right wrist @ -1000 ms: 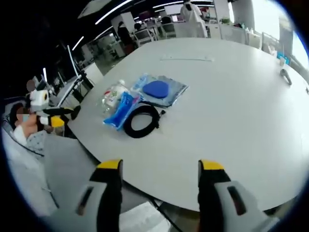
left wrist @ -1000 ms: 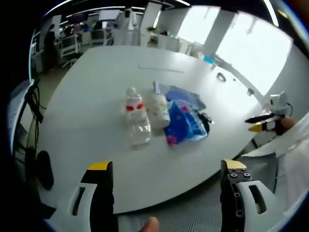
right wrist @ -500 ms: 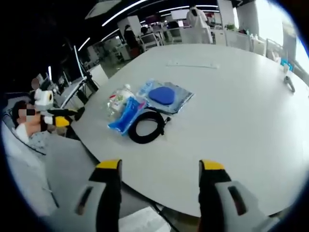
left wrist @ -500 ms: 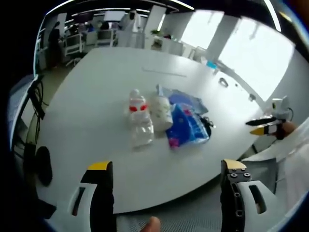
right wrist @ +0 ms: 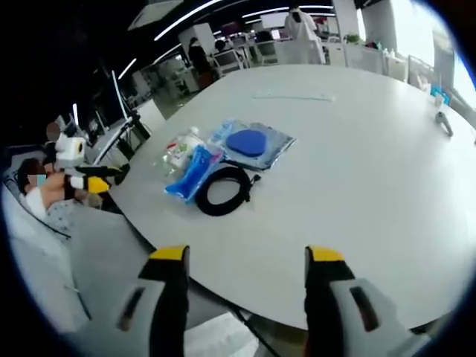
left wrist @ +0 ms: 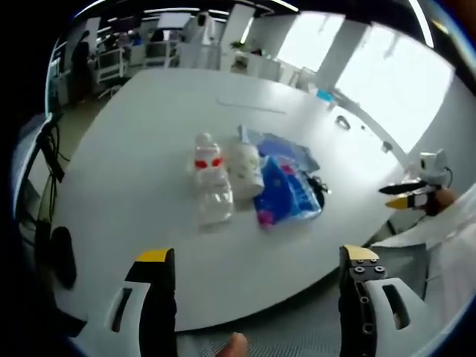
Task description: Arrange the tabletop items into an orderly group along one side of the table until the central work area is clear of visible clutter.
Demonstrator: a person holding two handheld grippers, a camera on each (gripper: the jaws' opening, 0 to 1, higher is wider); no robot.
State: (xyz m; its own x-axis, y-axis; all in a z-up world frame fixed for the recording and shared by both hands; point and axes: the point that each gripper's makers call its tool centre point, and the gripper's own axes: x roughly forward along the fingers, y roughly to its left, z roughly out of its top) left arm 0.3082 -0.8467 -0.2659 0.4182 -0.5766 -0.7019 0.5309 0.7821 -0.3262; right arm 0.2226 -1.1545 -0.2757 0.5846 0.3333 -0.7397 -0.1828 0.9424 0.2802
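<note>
Hovering off the table (left wrist: 134, 186) edge, both hand-held grippers, jaws apart.

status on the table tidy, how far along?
Barely begun. Done: nothing obvious; the clear bottle, white bottle, blue packets and black cable coil sit bunched on the white table. In hand: nothing; left gripper and right gripper are open, off the table's edge. Left: all of the arranging.

Bright windows (left wrist: 387, 82), ceiling light strips (right wrist: 182, 18), distant office desks (left wrist: 137, 56)
</note>
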